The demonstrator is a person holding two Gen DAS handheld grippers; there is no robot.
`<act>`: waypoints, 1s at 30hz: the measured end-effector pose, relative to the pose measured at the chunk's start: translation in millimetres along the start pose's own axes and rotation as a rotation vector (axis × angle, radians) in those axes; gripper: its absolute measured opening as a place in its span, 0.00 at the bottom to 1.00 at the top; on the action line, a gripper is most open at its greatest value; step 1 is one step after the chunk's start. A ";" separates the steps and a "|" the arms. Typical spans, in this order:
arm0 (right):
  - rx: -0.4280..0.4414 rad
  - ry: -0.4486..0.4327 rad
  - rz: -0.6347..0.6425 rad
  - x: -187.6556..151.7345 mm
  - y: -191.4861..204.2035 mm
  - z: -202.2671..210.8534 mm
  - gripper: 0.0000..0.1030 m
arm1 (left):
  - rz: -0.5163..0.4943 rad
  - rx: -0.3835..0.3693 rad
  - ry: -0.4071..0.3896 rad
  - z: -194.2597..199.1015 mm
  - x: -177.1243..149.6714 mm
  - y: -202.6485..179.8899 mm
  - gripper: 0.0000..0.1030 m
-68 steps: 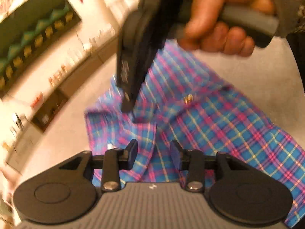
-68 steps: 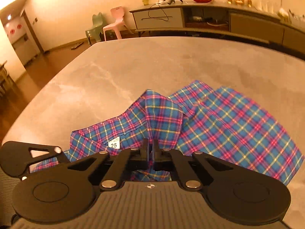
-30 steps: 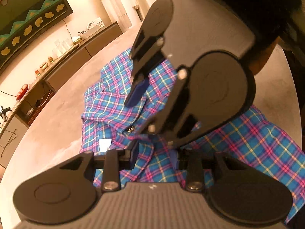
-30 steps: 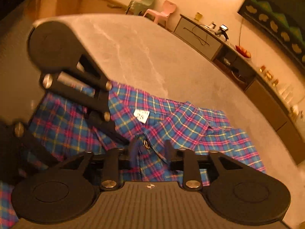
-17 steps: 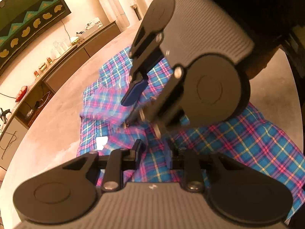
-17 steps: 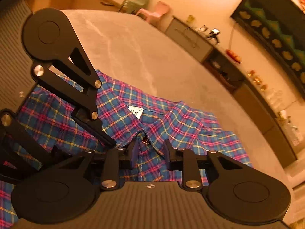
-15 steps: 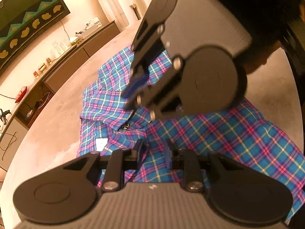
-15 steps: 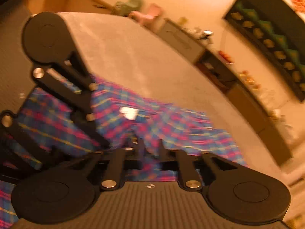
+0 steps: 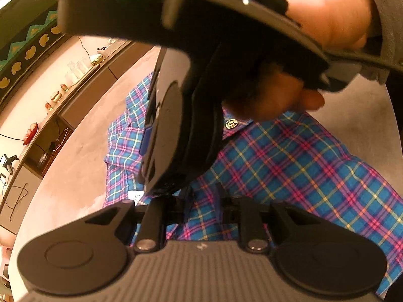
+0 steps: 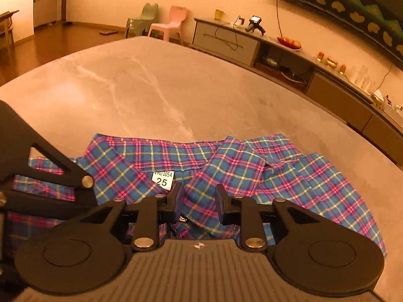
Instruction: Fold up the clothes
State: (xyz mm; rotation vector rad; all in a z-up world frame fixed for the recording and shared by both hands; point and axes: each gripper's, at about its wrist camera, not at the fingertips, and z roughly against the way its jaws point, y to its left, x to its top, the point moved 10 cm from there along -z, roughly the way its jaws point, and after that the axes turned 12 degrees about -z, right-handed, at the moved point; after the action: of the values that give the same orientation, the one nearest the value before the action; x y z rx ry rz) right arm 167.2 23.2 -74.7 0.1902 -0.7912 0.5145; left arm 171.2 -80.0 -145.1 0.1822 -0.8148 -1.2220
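The plaid shirt [image 10: 226,166] lies collar-up on the grey table [image 10: 151,88], near the edge closest to the cameras. Beyond the shirt, in the right wrist view, the tabletop runs bare to its far rounded edge, with open floor, two small chairs [image 10: 166,22] and a long sideboard [image 10: 289,58] well past it. The shirt's far hem lies roughly straight; the collar [image 10: 236,161] stands rumpled, and a size tag [image 10: 163,178] shows just inside it. The right gripper [image 10: 197,201] is partly open, its fingers either side of the collar point and button placket; whether the fingers touch the cloth cannot be told, and nothing is clamped. The left gripper [image 9: 204,201] is also partly open, low over the plaid front panel with cloth showing between its fingers, gripping nothing. In the left wrist view the right gripper's body and the hand [image 9: 322,20] holding it fill the upper frame, close above the left gripper, leaving little room between the two tools.
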 end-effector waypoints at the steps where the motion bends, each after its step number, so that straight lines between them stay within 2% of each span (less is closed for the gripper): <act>1: -0.007 0.005 0.008 0.3 -2.3 0.0 0.22 | -0.004 0.002 0.000 0.1 0.3 -0.6 0.17; 2: -0.014 0.009 0.017 0.6 -4.6 0.1 0.11 | -0.008 0.004 0.001 0.1 0.7 -1.1 0.17; 6: -0.025 0.024 -0.022 1.5 -25.7 2.1 0.10 | -0.028 0.014 0.008 -0.9 3.1 -3.7 0.17; 7: -0.006 0.021 -0.050 2.9 -25.6 3.7 0.11 | -0.036 0.017 0.010 -1.1 4.0 -4.6 0.15; 9: 0.036 0.009 -0.100 7.1 -19.6 5.9 0.19 | -0.051 0.023 0.017 -1.4 5.5 -6.9 0.14; 10: 0.056 -0.001 -0.118 9.9 -13.7 5.9 0.40 | -0.057 0.025 0.021 -1.6 6.1 -8.0 0.14; 11: 0.075 -0.010 -0.136 12.7 -7.9 6.0 0.54 | -0.055 0.024 0.025 -2.0 6.0 -8.3 0.14; 12: 0.055 -0.025 -0.145 14.6 -6.3 3.2 0.54 | -0.054 0.023 0.023 -2.9 5.7 -7.1 0.13; 13: 0.053 -0.019 -0.143 13.8 -8.6 1.5 0.53 | -0.054 0.022 0.021 -3.8 5.5 -6.3 0.13; 15: 0.057 0.002 -0.137 11.4 -14.3 -1.3 0.45 | -0.058 0.028 0.021 -3.7 6.0 -7.5 0.13; 16: 0.059 0.013 -0.134 10.1 -17.2 -2.7 0.34 | -0.061 0.030 0.020 -3.7 6.3 -8.1 0.13; 17: 0.061 0.023 -0.131 8.9 -20.1 -4.0 0.14 | -0.062 0.031 0.020 -3.8 6.6 -8.2 0.13; 18: 0.063 0.034 -0.128 7.7 -23.0 -5.4 0.07 | -0.061 0.030 0.019 -3.8 6.9 -8.1 0.13; 21: 0.084 0.050 -0.142 6.0 -32.6 -2.2 0.07 | -0.034 0.011 0.017 -3.7 9.4 -2.6 0.16; 22: 0.105 0.056 -0.159 5.4 -34.5 -1.0 0.02 | -0.012 0.014 0.001 -1.1 11.8 2.2 0.16; 26: 0.190 0.069 -0.252 1.7 -41.7 -0.5 0.02 | 0.058 0.042 -0.078 9.7 25.3 20.0 0.17; 30: 0.257 0.088 -0.323 1.9 -49.9 -2.6 0.02 | 0.024 0.008 -0.049 -15.0 28.3 10.2 0.17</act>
State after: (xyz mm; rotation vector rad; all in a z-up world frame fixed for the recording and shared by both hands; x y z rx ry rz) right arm 195.4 -18.1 -73.8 0.5209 -0.5917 0.3143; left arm 191.4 -105.6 -137.4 0.1491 -0.8625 -1.2047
